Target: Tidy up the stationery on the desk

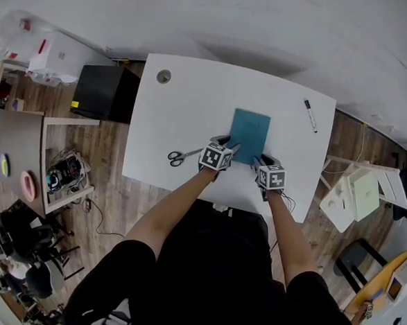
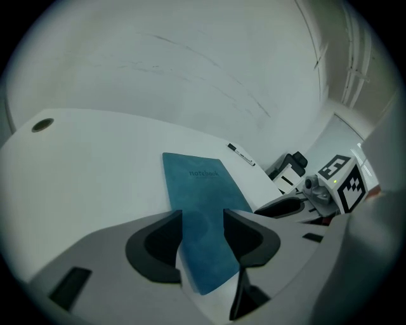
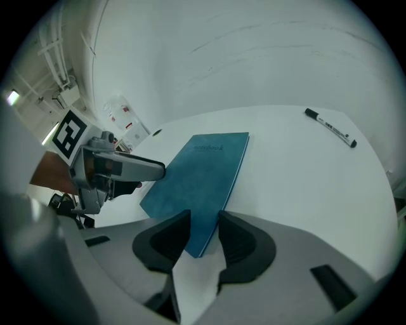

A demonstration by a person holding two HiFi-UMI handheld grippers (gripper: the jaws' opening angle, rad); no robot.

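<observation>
One desk: white, and I see all the stationery lying on it.
Notebook: teal, flat near the desk's middle, with one short edge towards me.
Left gripper: I read its jaws as spread wide, straddling the notebook's near left corner without pinching it.
Right gripper: jaws likewise spread, the notebook's near right corner between them, nothing held.
Scissors: just left of my left gripper.
Marker: far right, well apart from the notebook.
</observation>
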